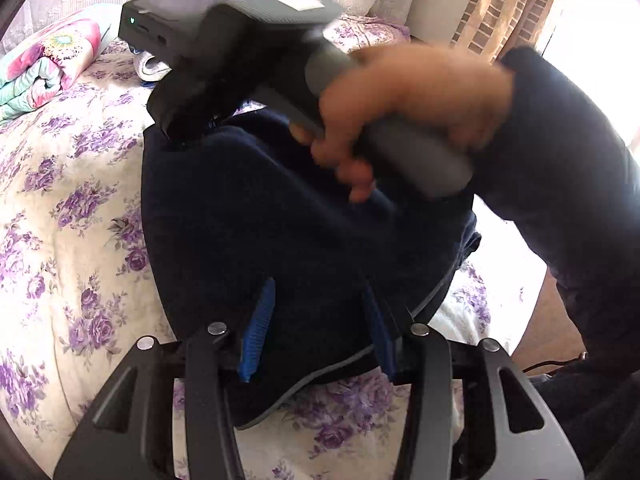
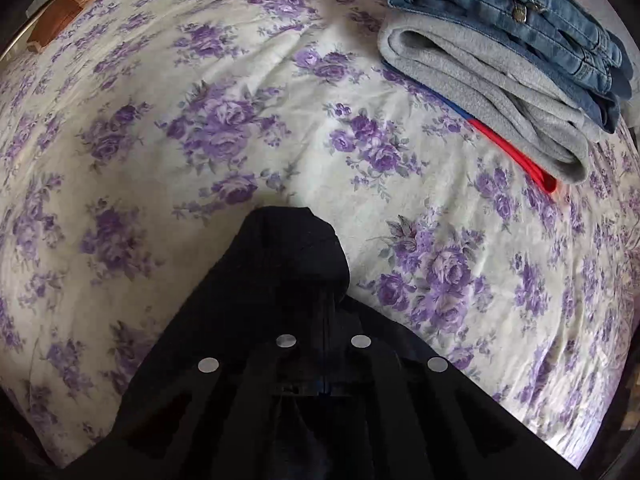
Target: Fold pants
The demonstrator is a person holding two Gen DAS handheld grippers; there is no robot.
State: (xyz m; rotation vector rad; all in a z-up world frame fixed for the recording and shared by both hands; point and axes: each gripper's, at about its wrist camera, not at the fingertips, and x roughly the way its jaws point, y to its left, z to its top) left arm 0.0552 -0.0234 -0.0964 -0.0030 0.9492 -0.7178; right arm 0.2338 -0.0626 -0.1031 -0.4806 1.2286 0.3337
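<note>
Operator: Status of each gripper?

Technician: Right gripper [image 2: 320, 300] was clamped on a fold of the dark navy pants [image 1: 280, 220], carried over the floral bed [image 2: 200, 120]. Left gripper [image 1: 316, 332] stood wide, its blue fingers [image 1: 260, 320] straddling the cloth.

Operator: Risks?

Technician: Thick fabric could slip from one pinch, likely collapsing the fold. Stacked jeans [image 2: 520, 20] and grey garment [image 2: 480, 92] bounded the far right; open bedspread remained ahead and left.
</note>
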